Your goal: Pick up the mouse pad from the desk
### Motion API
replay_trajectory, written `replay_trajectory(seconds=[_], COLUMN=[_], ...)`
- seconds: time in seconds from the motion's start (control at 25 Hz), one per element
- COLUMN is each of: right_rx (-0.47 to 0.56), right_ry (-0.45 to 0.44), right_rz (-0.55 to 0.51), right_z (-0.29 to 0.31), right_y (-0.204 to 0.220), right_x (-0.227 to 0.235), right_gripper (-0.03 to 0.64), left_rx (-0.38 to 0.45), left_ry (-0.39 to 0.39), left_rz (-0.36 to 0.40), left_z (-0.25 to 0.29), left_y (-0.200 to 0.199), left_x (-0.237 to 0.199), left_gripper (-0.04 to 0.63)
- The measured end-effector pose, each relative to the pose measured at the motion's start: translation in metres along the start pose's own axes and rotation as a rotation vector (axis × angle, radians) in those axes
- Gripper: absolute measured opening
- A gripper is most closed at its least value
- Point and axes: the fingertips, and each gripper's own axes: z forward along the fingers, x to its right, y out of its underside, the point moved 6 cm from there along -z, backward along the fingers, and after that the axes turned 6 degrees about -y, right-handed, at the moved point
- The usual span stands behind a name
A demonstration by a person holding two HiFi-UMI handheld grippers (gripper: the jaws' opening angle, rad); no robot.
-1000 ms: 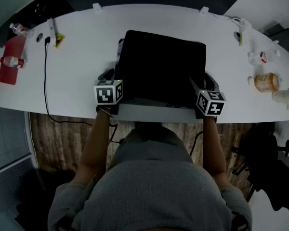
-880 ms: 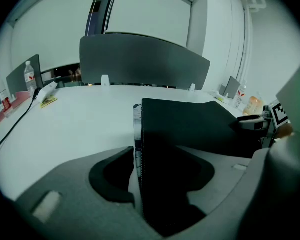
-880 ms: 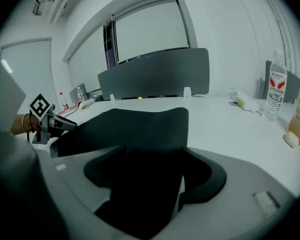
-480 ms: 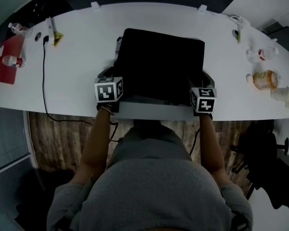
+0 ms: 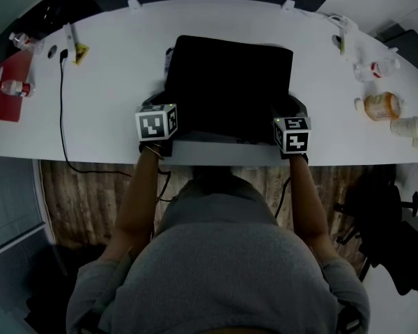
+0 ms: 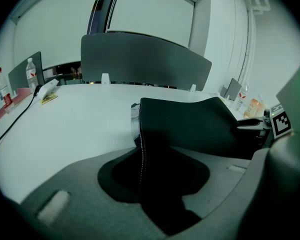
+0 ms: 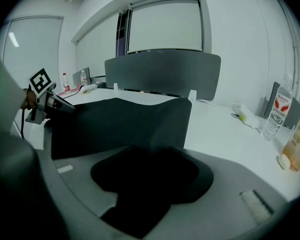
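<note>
Right, my left gripper [image 5: 169, 111] and my right gripper [image 5: 284, 114] sit at the two near corners of the pad [image 5: 230, 82], close to the front edge of the desk [image 5: 111, 89]. Both pairs of jaws have just been closing, and each one now pinches its corner of the pad. In the left gripper view the stitched left edge runs straight down into the gap between my jaws. In the right gripper view the right corner dips into the jaws the same way. From both grips the black pad rises and bows across like a slack sheet, with its near edge up off the white top. I cannot tell whether its far edge rests on the desk. The pad lies in the middle of the desk, square to me. A cable [image 5: 61, 110] trails off the front edge well to the left. An orange bottle [image 5: 380, 106] lies well to the right.
</note>
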Motion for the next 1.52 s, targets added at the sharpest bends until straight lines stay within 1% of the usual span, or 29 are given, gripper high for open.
replay_trajectory(seconds=[0.08, 0.2, 0.28, 0.36, 0.48, 0.56, 0.6, 0.64, 0.72, 0.76, 0.92, 1.0, 1.08, 1.2, 1.4, 1.52], right_rx=[-0.005, -0.009, -0.011, -0.013, -0.003, 0.011, 0.018, 0.028, 0.05, 0.059, 0.091, 0.112, 0.148, 0.197, 0.248, 0.283], right_ry=[0.0, 0.003, 0.0, -0.003, -0.017, -0.023, -0.027, -0.029, -0.027, -0.028, -0.044, -0.053, -0.07, -0.091, -0.103, -0.109], right_rz=[-0.012, -0.026, -0.035, -0.049, -0.088, -0.098, -0.087, -0.076, -0.062, -0.058, -0.029, 0.007, 0.059, 0.112, 0.139, 0.173], right_z=[0.0, -0.001, -0.001, -0.001, -0.003, -0.004, -0.005, -0.005, -0.006, -0.006, -0.011, -0.017, -0.024, -0.033, -0.044, -0.05], right_y=[0.001, 0.0, -0.001, -0.001, -0.003, -0.004, -0.005, -0.004, -0.002, -0.001, -0.002, -0.003, -0.008, -0.017, -0.028, -0.033], right_x=[-0.001, -0.002, -0.003, -0.005, -0.013, -0.015, -0.015, -0.013, -0.009, -0.008, -0.008, -0.008, -0.009, -0.011, -0.017, -0.018], right_gripper=[0.182, 0.132, 0.113, 0.096, 0.044, 0.034, 0.034, 0.034, 0.034, 0.034, 0.034, 0.032, 0.031, 0.025, 0.021, 0.021], left_rx=[0.002, 0.02, 0.025, 0.026, 0.037, 0.058, 0.068, 0.076, 0.095, 0.107, 0.133, 0.149, 0.17, 0.197, 0.244, 0.265], left_ry=[-0.004, -0.02, -0.019, -0.008, 0.014, 0.034, 0.047, 0.061, 0.089, 0.1, 0.153, 0.188, 0.203, 0.217, 0.222, 0.232], left_rz=[0.005, 0.034, 0.048, 0.047, 0.048, 0.05, 0.039, 0.012, -0.066, -0.093, -0.155, -0.213, -0.255, -0.265, -0.25, -0.25], left_z=[-0.001, -0.002, -0.002, -0.002, -0.004, -0.006, -0.008, -0.009, -0.014, -0.016, -0.02, -0.023, -0.028, -0.035, -0.049, -0.056], left_y=[0.001, 0.001, 0.001, 0.001, 0.001, 0.001, 0.001, 0.001, 0.0, 0.0, 0.002, 0.003, 0.005, 0.005, -0.002, -0.003], left_x=[0.001, 0.003, 0.005, 0.006, 0.006, 0.005, 0.006, 0.006, 0.009, 0.009, 0.008, 0.008, 0.006, 0.007, 0.014, 0.015], left_gripper=[0.14, 0.133, 0.12, 0.112, 0.103, 0.091, 0.086, 0.078, 0.051, 0.051, 0.049, 0.048, 0.048, 0.046, 0.043, 0.043])
